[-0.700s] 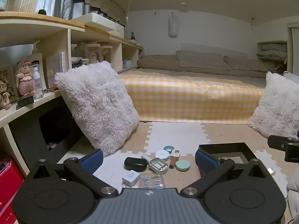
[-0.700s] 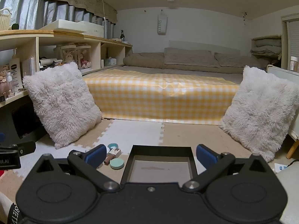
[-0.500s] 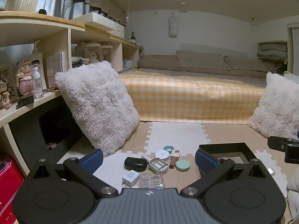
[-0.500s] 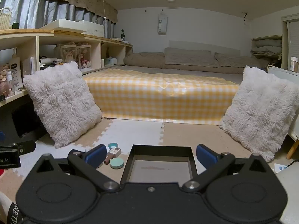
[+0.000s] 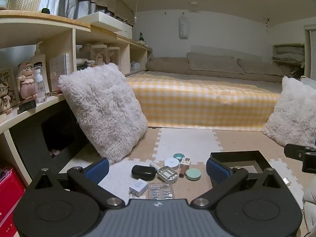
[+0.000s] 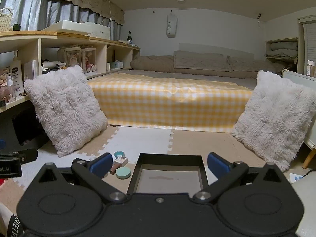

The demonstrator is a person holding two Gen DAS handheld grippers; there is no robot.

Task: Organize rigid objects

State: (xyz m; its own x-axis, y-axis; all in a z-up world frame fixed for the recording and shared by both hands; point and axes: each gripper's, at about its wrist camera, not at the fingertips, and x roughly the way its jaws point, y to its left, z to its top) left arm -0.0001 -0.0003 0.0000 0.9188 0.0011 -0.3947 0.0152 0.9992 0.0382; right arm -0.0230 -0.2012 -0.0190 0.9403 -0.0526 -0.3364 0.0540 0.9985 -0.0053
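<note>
While nothing has shifted over the last moment, with both views matching the ones just before, the sorting has evidently not begun: the left gripper (image 5: 157,167) and the right gripper (image 6: 159,163) both hang spread wide and empty above the foam floor mat (image 5: 189,142). Small items lie clustered on a tan tile of that mat, just left of the black tray (image 6: 169,174), which holds nothing. Among them the brown lipstick tube (image 5: 182,171) lies flat, its long axis running roughly toward the bed (image 5: 197,100), box end farthest. Beside it, the black case (image 5: 143,172) lies crosswise, the white charger (image 5: 138,186) points its prongs toward the near-left.
</note>
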